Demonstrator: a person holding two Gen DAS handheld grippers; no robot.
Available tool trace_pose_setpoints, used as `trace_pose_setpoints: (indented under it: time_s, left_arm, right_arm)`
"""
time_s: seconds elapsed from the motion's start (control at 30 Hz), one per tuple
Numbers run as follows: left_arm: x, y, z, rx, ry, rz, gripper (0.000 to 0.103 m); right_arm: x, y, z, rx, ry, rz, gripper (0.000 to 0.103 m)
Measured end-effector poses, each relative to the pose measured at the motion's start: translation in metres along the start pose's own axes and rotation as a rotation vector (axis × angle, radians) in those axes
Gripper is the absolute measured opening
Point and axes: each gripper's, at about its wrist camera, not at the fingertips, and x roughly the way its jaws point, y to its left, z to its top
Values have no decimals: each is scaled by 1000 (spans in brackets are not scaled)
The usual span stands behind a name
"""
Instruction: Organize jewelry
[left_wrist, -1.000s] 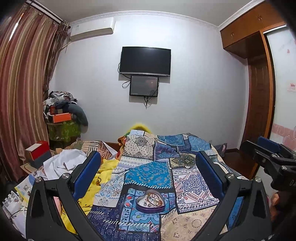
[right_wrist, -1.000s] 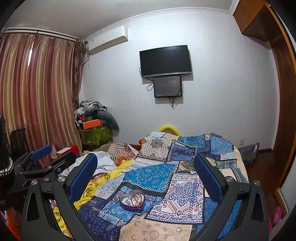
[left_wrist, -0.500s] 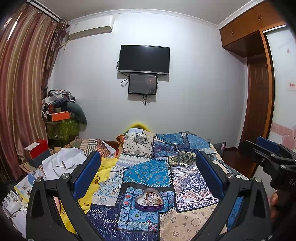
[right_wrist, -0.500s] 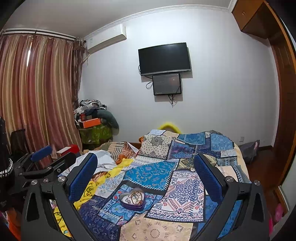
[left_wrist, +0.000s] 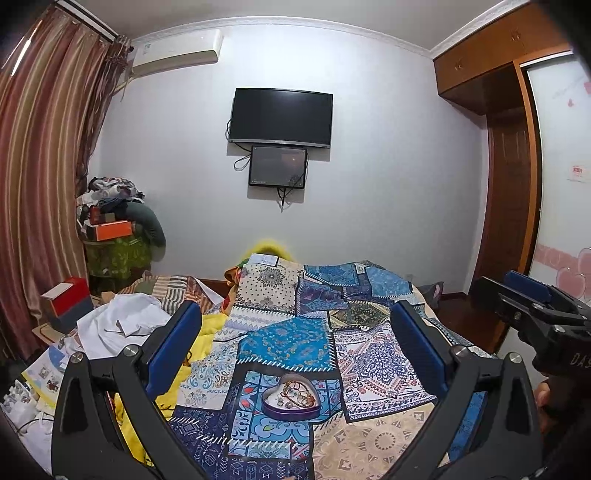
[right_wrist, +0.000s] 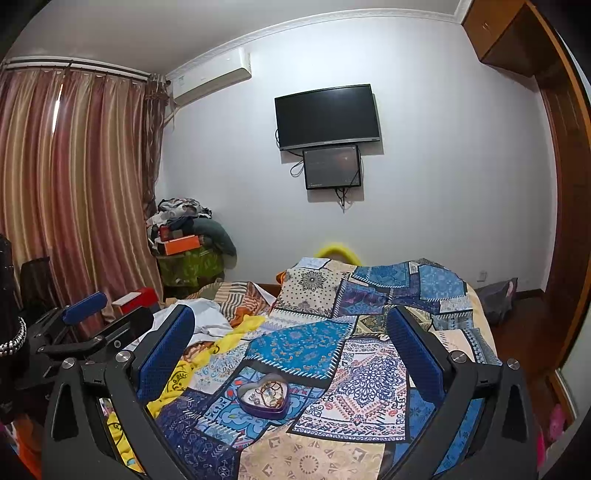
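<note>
Approaching the heart-shaped tin (left_wrist: 290, 397) on the bed (left_wrist: 373, 354): left gripper (left_wrist: 295, 350) and right gripper (right_wrist: 290, 350), jaws spread, should descend slowly, centred.

Heart-shaped purple tin (left_wrist: 291, 397) (open, jewelry (left_wrist: 295, 392) inside) lies flat on bedspread (left_wrist: 288, 341).

I see both wrist views evenly lit, fairly dim indoor light with a cool bluish cast on the wall (left_wrist: 388, 166); daylight glows through the striped curtains (right_wrist: 74, 192) at left, with a bright slit showing. Strong fisheye bending curves the ceiling line and wardrobe (left_wrist: 509, 110), and corners vignette to black. Focus is sharp throughout, no motion blur; shadows are soft, no glare on the TV (right_wrist: 328, 116).
</note>
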Motion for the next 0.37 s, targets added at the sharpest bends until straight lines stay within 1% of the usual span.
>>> trace_pose_setpoints:
  time_s: [0.37]
  left_arm:
    - [-3, -1, 2, 1, -9, 2, 103]
  right_arm:
    - [0, 0, 0, -1, 0, 0, 103]
